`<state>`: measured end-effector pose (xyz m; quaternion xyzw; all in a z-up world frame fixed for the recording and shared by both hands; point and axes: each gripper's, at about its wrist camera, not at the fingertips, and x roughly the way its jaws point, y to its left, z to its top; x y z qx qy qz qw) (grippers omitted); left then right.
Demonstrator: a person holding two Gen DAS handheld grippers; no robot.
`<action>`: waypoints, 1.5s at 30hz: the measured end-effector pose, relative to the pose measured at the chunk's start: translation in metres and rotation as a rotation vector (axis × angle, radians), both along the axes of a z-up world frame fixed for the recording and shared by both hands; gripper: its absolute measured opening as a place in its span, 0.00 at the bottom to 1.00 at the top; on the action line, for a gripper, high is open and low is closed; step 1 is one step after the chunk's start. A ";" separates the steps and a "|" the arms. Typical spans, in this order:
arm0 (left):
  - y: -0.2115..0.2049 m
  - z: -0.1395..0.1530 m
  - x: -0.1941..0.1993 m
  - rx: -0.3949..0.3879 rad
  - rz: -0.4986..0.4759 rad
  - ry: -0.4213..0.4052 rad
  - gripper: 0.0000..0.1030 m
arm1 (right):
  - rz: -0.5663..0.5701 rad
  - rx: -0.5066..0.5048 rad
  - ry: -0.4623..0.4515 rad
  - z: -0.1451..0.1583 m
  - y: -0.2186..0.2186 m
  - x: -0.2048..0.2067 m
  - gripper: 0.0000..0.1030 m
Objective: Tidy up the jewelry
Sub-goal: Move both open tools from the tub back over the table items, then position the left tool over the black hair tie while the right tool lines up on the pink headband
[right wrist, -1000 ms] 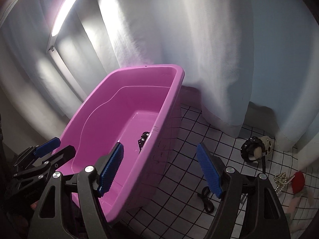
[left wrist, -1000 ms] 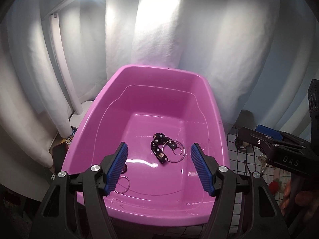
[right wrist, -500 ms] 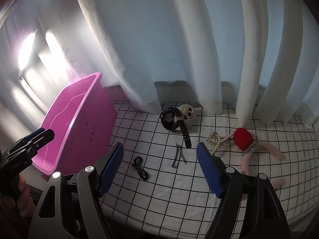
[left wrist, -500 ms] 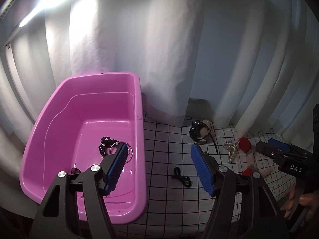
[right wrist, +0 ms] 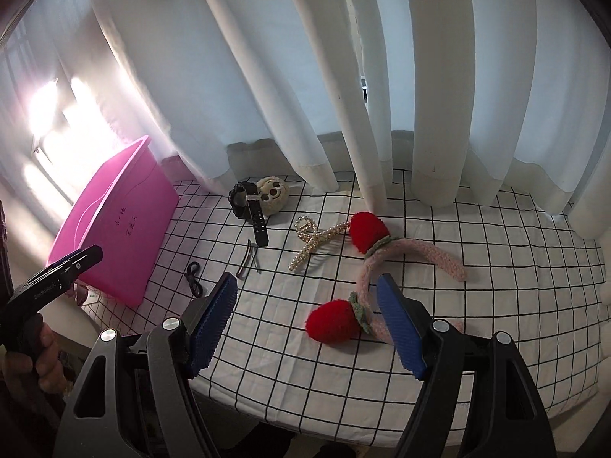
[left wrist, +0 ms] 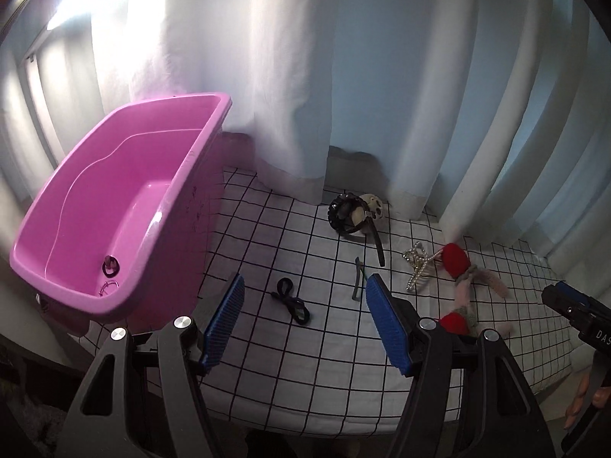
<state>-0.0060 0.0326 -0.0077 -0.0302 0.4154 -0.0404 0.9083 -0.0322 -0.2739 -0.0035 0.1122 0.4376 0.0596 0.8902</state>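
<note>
A pink plastic bin (left wrist: 183, 175) (right wrist: 114, 236) stands at the left end of a white cloth with a black grid (left wrist: 324, 343) (right wrist: 496, 267). A ring (left wrist: 110, 265) lies on the bin floor. On the cloth lie a black hair tie (left wrist: 292, 301) (right wrist: 194, 276), a hair clip (left wrist: 358, 278) (right wrist: 248, 259), a black watch (left wrist: 351, 217) (right wrist: 250, 206), a pearl claw clip (left wrist: 418, 267) (right wrist: 315, 240) and a pink headband with red pompoms (left wrist: 464, 286) (right wrist: 382, 267). My left gripper (left wrist: 303, 320) hangs open above the hair tie. My right gripper (right wrist: 305, 324) hangs open above the headband's near pompom.
White curtains (left wrist: 362, 76) (right wrist: 343, 76) hang behind the cloth and touch its far edge. A small plush face (left wrist: 372, 206) (right wrist: 272, 192) rests against the watch. The cloth's front edge drops off just ahead of both grippers.
Both grippers have swung right, away from over the bin to above the grid cloth. The bin has slid to the left of both views. Both stay open and empty.
</note>
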 end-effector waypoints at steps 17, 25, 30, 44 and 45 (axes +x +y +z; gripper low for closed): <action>-0.011 -0.051 -0.022 0.037 0.157 0.078 0.82 | 0.052 0.038 0.078 -0.068 -0.043 -0.003 0.70; -0.003 -0.096 0.003 0.046 0.130 0.090 0.85 | -0.015 0.029 0.083 -0.103 -0.034 -0.004 0.70; -0.003 -0.133 0.019 0.040 0.120 0.104 0.85 | -0.026 -0.044 0.047 -0.127 -0.020 -0.001 0.70; -0.018 -0.177 0.052 0.031 0.101 0.041 0.85 | -0.138 0.061 -0.036 -0.166 -0.020 0.035 0.70; -0.018 -0.178 0.054 0.034 0.104 0.042 0.85 | -0.141 0.055 -0.036 -0.167 -0.020 0.038 0.70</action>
